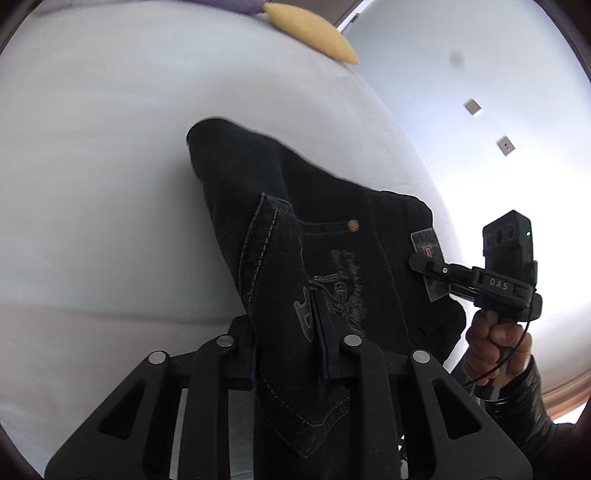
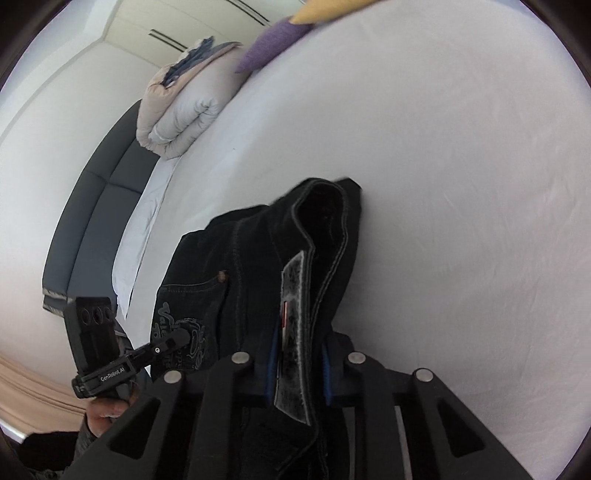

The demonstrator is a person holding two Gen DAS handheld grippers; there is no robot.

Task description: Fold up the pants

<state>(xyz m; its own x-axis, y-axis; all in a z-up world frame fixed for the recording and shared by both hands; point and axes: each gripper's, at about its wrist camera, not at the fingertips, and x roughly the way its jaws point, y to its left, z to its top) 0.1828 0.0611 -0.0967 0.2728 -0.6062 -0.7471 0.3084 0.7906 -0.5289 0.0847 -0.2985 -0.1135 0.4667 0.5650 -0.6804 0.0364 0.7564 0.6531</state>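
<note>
Black jeans [image 1: 258,177] hang bunched over a white bed [image 1: 92,184], held up at the waist end. My left gripper [image 1: 286,332] is shut on the denim beside the embroidered back pocket [image 1: 332,291]. My right gripper [image 1: 421,263] pinches the waistband at its grey label patch [image 1: 432,288]. In the right wrist view the jeans [image 2: 251,258] rise between the right gripper's [image 2: 299,350] blue pads, the label patch [image 2: 295,332] clamped between them. The left gripper [image 2: 183,338] bites the pocket embroidery at lower left. The legs are hidden below.
A folded beige and white duvet [image 2: 177,107] lies at the bed's head by a dark headboard [image 2: 92,206]. Purple [image 2: 273,40] and yellow [image 1: 314,29] pillows sit at the far edge. A person's hand [image 1: 491,343] grips the right tool's handle. White sheet [image 2: 461,184] spreads around the jeans.
</note>
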